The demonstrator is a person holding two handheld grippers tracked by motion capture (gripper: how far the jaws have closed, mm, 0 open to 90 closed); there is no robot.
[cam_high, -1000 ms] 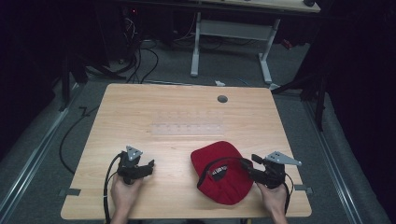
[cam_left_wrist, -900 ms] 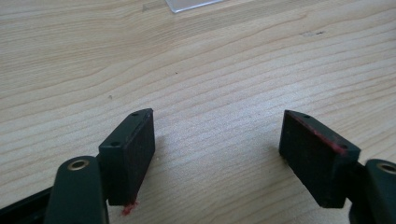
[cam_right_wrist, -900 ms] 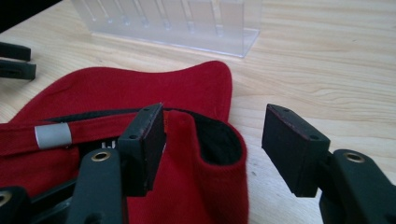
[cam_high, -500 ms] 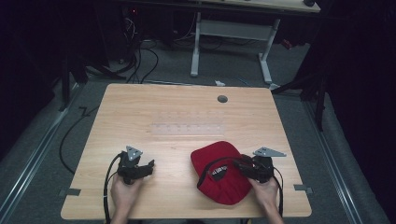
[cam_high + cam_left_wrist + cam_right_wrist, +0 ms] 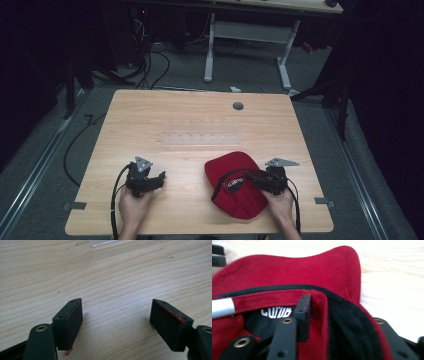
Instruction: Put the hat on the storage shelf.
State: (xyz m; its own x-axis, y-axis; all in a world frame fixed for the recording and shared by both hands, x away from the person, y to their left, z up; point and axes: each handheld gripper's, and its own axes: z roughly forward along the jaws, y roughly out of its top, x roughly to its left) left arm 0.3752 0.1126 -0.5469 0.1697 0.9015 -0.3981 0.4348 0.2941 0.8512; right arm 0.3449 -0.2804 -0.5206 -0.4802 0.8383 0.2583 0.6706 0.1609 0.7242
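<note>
High view showed the red fabric baseball cap (image 5: 239,186) lying upside down near the front right of the pale wooden table (image 5: 195,125). The right gripper (image 5: 317,315) had just been closing on its rim, fabric pinched between the jaws. The left gripper (image 5: 161,176) rested open and empty. Lifting remained.

Dim lab or workshop, bare wooden table (image 5: 200,115), cables (image 5: 150,65) on grey floor, white desk frame (image 5: 250,35)
</note>
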